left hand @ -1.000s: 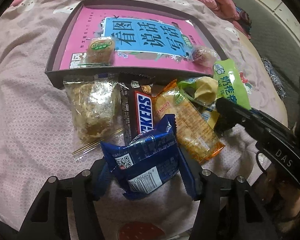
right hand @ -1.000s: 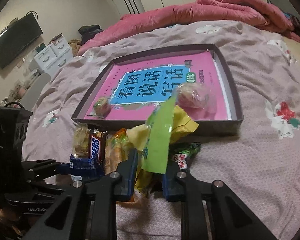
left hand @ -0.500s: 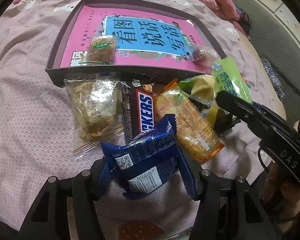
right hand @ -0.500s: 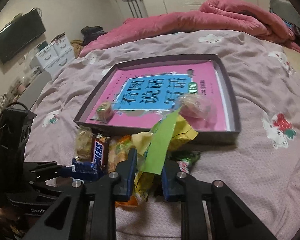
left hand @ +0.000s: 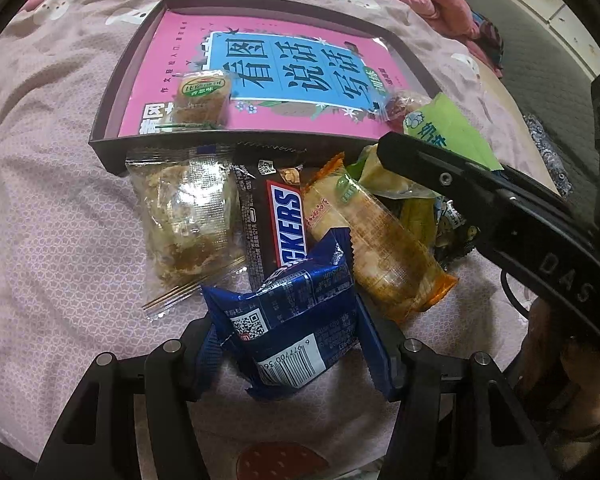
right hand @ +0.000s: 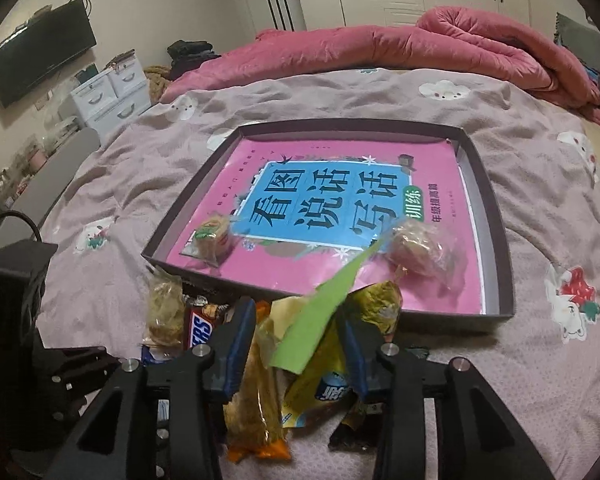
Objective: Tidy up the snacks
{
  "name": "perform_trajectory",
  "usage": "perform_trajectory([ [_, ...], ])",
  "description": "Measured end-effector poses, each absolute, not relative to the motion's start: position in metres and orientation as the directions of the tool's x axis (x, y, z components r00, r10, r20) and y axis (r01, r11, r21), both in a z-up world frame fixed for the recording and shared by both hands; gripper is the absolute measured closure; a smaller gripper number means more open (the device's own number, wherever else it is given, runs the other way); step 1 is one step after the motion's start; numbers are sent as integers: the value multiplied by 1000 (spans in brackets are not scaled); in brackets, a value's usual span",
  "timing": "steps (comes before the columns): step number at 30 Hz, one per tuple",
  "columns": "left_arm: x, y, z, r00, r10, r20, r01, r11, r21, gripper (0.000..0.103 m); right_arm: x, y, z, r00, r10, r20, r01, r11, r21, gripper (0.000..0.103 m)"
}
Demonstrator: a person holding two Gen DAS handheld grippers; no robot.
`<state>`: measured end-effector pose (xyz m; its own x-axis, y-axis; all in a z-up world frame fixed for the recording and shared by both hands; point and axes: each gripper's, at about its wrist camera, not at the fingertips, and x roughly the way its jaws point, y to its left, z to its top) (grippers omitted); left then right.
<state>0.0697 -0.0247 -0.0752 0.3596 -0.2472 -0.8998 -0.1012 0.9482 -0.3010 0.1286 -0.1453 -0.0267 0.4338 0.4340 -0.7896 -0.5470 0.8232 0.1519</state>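
Observation:
My left gripper is shut on a blue snack packet, held just above the bedspread in front of the snack pile. My right gripper is shut on a green snack packet, lifted above the pile and pointing toward the tray; the packet also shows in the left wrist view. A dark tray lined with a pink book holds two wrapped cakes. In front of the tray lie a Snickers bar, a clear-wrapped cake, an orange packet and a yellow packet.
The pile lies on a pink bedspread against the tray's near wall. A rolled red duvet lies behind the tray. White drawers and a wall television stand at far left. The right gripper's arm crosses the pile's right side.
My right gripper has risen with the green packet and carried it forward toward the tray's near right corner. My left gripper has kept the blue packet almost still.

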Motion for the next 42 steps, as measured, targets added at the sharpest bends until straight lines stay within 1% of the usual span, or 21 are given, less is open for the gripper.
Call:
perform_trajectory([
  [5, 74, -27, -77, 356, -242, -902, -102, 950, -295, 40, 128, -135, -36, 402, 369, -838, -550, 829, 101, 63],
  [9, 75, -27, -78, 355, -242, -903, -101, 950, -295, 40, 127, -133, -39, 407, 375, -833, -575, 813, 85, 65],
  [11, 76, -28, -78, 356, -242, -903, -100, 950, -294, 40, 125, -134, -40, 417, 387, -823, -585, 806, 83, 67],
  [13, 77, -28, -78, 360, -240, -901, -97, 951, -292, 41, 125, -140, -38, 416, 411, -811, -577, 809, 114, 69],
  [15, 77, -29, -77, 366, -239, -899, -93, 952, -291, 44, 122, -149, -32, 425, 449, -786, -571, 807, 153, 70],
  [16, 77, -29, -77, 367, -241, -899, -91, 952, -292, 48, 121, -153, -30, 431, 456, -779, -568, 807, 159, 70],
  [19, 77, -29, -76, 372, -245, -895, -89, 951, -297, 50, 116, -165, -22, 449, 477, -755, -553, 812, 184, 70],
  [26, 69, -19, -68, 381, -270, -884, -104, 938, -331, 50, 110, -180, -6, 491, 509, -707, -535, 817, 217, 70],
  [30, 65, -16, -53, 412, -278, -868, -100, 933, -346, 50, 108, -185, 0, 509, 519, -687, -528, 818, 227, 70],
  [42, 61, -9, -16, 489, -212, -846, -95, 951, -294, 50, 109, -197, 11, 542, 542, -642, -512, 819, 259, 70],
])
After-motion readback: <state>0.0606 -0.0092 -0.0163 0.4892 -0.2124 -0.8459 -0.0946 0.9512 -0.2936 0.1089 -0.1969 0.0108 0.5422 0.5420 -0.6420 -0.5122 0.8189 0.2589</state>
